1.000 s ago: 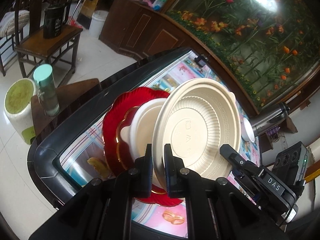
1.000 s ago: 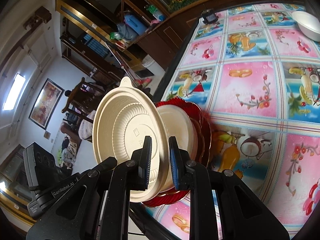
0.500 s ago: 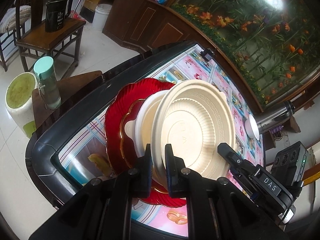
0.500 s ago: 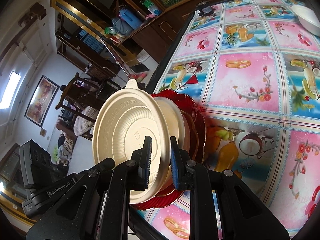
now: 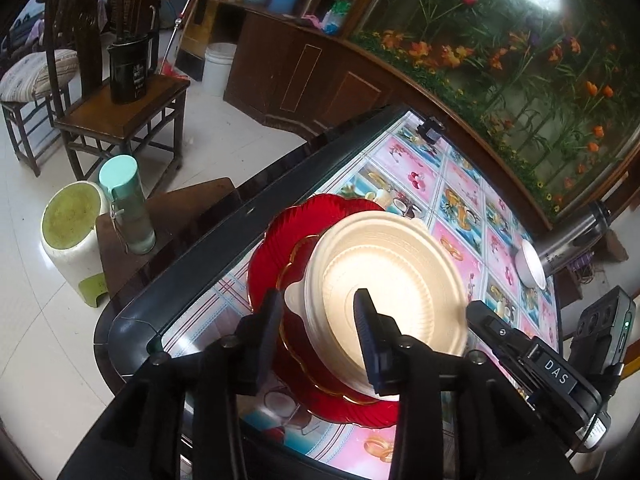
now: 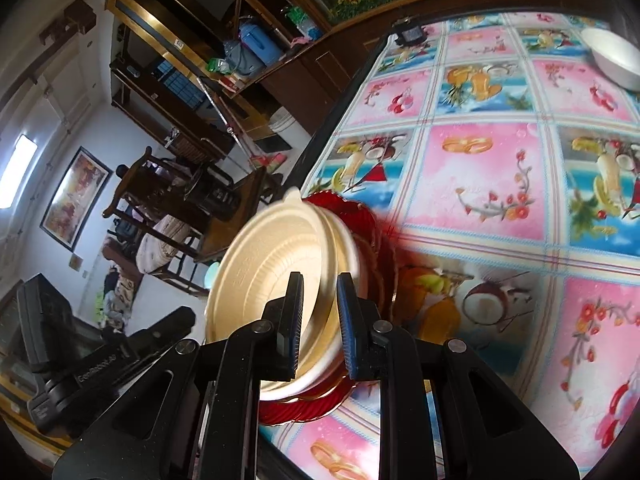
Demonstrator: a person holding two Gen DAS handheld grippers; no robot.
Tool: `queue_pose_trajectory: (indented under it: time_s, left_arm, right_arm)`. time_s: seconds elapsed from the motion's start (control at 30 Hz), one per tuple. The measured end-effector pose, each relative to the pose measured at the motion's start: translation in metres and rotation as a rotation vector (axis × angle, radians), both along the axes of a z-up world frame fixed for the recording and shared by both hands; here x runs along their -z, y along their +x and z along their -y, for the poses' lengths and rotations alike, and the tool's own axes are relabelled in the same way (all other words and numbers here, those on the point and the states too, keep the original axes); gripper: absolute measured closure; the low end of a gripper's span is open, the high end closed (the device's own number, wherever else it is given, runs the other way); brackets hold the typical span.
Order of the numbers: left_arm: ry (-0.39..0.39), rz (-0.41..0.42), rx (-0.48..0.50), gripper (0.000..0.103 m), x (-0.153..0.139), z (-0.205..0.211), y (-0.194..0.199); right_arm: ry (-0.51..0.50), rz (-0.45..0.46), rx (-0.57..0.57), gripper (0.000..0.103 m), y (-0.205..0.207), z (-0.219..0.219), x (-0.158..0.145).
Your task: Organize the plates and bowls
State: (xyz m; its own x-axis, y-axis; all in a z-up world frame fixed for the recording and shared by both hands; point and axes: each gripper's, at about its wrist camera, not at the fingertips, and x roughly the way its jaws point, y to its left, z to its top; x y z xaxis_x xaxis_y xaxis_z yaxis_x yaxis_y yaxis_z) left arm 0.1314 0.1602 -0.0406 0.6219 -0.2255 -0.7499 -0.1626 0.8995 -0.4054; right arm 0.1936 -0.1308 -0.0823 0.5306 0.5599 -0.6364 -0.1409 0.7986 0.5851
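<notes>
A cream bowl (image 5: 396, 280) lies nested on another cream bowl, on stacked red scalloped plates (image 5: 276, 240) at the table's near left corner. My left gripper (image 5: 318, 332) is open, its fingers apart on either side of the bowl's near rim. In the right wrist view the cream bowl (image 6: 260, 276) sits on the red plates (image 6: 360, 216). My right gripper (image 6: 318, 320) has its jaws parted around the bowl's rim, with a small gap showing. The right gripper's body shows in the left wrist view (image 5: 532, 360).
A white bowl (image 5: 530, 264) and a steel flask (image 5: 576, 232) stand at the table's far right. A small black object (image 5: 430, 130) sits at the far edge. A stool with a green bottle (image 5: 128, 204) and wooden chairs (image 5: 120, 116) stand left of the table.
The cream bowl has come down from tilted upright to lying on the stack. Both grippers, shut on its rim before, have opened; the left one widely.
</notes>
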Motion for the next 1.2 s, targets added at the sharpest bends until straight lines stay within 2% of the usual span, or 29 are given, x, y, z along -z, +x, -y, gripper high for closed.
queue_pose_trajectory:
  time_s: [0.3,0.57,0.87,1.2]
  left_arm:
    - [-0.017,0.008,-0.006,0.065,-0.004,0.005,0.001]
    - [0.015,0.024,0.032,0.061,-0.011,0.028,0.002]
    - [0.116,0.065,0.064,0.061,-0.024,0.066,0.002]
    - [0.219,0.123,0.106,0.056,-0.04,0.111,0.002]
  right_arm:
    - [0.064,-0.012,0.071,0.085,0.004,0.033,0.003]
    - [0.102,-0.036,0.116,0.085,0.005,0.061,0.014]
    - [0.136,-0.039,0.133,0.085,0.005,0.084,0.019]
    - [0.184,-0.038,0.198,0.084,0.005,0.128,0.022]
